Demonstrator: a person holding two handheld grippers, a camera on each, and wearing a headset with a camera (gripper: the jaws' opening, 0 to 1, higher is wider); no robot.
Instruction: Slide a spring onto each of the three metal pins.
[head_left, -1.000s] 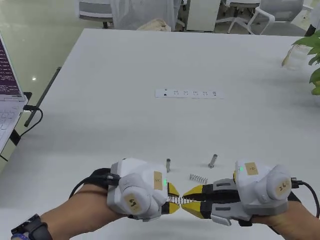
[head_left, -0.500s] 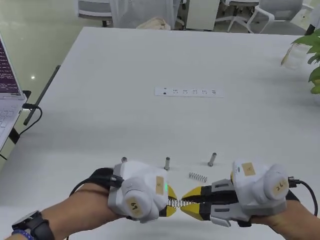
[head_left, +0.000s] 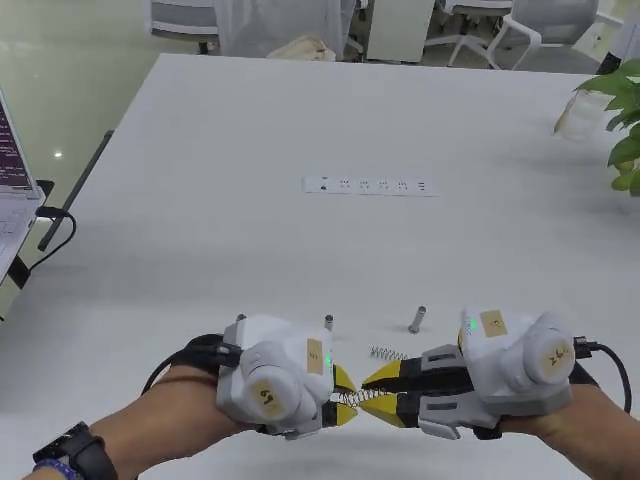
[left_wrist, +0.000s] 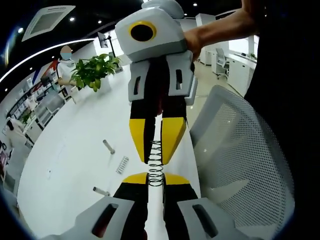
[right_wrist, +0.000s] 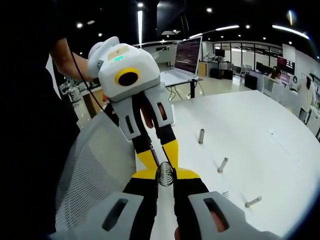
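Left gripper (head_left: 342, 397) and right gripper (head_left: 376, 392) both have jaws clamped on one spring (head_left: 357, 398), tip to tip, short of the pins (head_left: 417, 319). Uneven pull and it'll stretch or ping off somewhere.

Left gripper (head_left: 345, 398) and right gripper (head_left: 372, 397) tip to tip, jaws tight on one spring (head_left: 357, 398).

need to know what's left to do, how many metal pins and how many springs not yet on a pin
short upright metal pin: 3
small coiled metal spring off a pin: 2, one held, one loose
total: 5
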